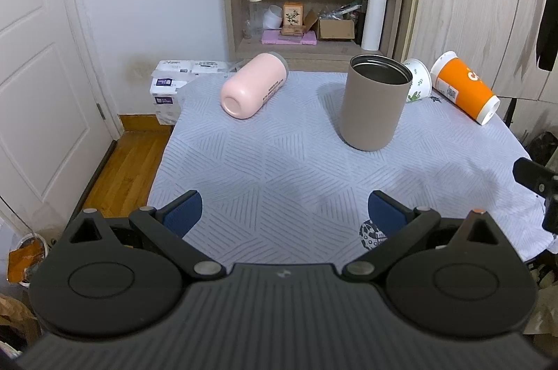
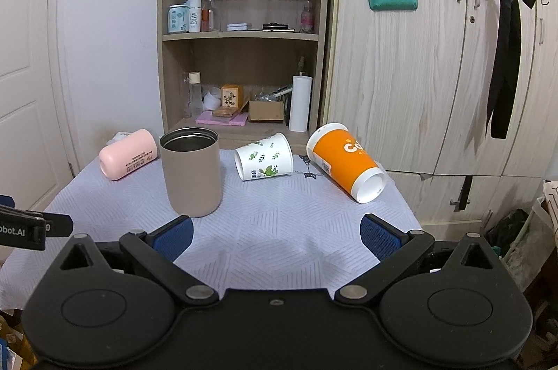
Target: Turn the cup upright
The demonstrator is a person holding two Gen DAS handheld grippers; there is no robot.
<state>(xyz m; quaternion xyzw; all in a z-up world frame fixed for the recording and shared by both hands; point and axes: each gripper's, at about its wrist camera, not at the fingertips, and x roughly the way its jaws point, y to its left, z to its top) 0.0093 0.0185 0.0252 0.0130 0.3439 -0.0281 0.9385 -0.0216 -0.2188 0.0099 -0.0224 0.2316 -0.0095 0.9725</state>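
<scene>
While both grippers hover above near edge of bench (image 2: 314,251), left gripper (image 1: 285,213) and right gripper (image 2: 276,235) have jaws spread wide, holding nothing. Taupe cup (image 2: 193,173) stands upright. Pink cup (image 2: 127,153), floral paper cup (image 2: 264,156), orange cup (image 2: 345,162) lie on sides at far end.

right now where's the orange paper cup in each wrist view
Left wrist: the orange paper cup lies on its side at the far right of the table, mostly clear of the leafy white cup.
Right wrist: it lies right of centre, base toward the camera, near the table's right edge.
Shared landmark: the upright taupe tumbler, left of it in both.
</scene>
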